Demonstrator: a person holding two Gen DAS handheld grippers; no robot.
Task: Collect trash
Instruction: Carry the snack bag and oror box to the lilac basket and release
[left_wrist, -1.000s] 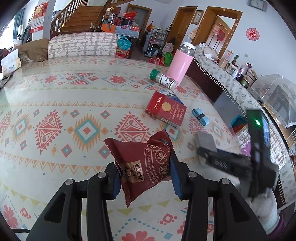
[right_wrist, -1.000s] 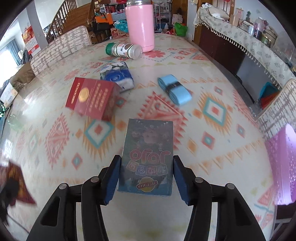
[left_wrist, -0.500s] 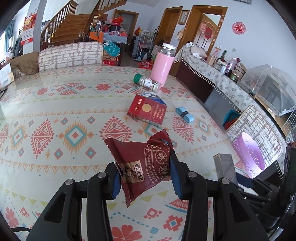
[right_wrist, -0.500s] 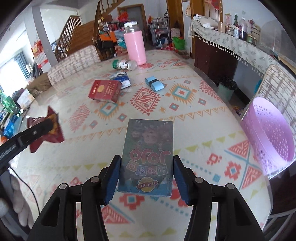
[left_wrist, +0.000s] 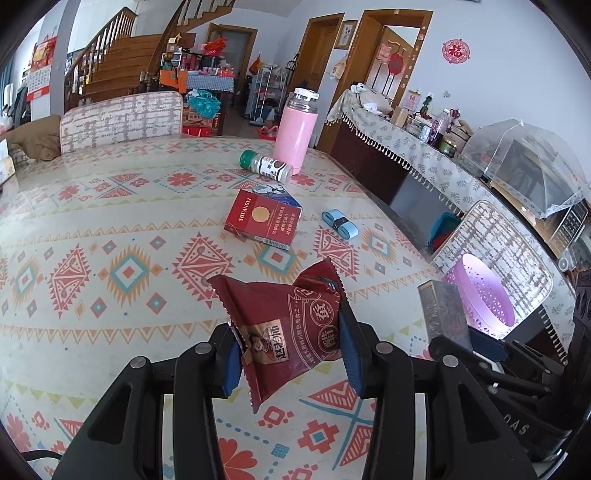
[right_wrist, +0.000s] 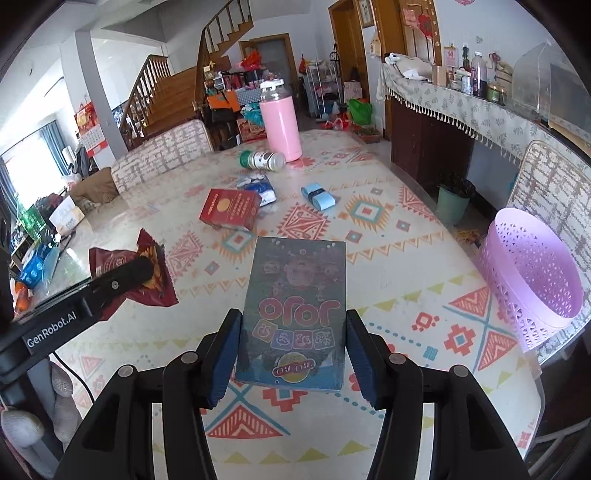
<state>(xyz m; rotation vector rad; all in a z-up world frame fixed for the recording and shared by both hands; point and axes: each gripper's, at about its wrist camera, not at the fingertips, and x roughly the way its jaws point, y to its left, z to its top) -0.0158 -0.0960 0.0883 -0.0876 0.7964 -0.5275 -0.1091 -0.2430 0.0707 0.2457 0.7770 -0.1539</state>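
My left gripper is shut on a crumpled dark red snack wrapper, held above the patterned table. The same wrapper shows at the left of the right wrist view, clamped in the left gripper's black finger. My right gripper is shut on a flat blue JOJO box, lifted over the table's near right part. That box appears edge-on at the right of the left wrist view. A pink perforated basket stands on a chair just past the table's right edge, to the right of both grippers.
Further back on the table lie a red cigarette carton, a blue-white packet, a light blue roll, a green-capped bottle on its side and an upright pink flask. Chairs stand behind and right; a sideboard lines the right wall.
Both grippers have drawn back and up from the table with their loads. The right one swung further towards the right, bringing the pink basket into both views.
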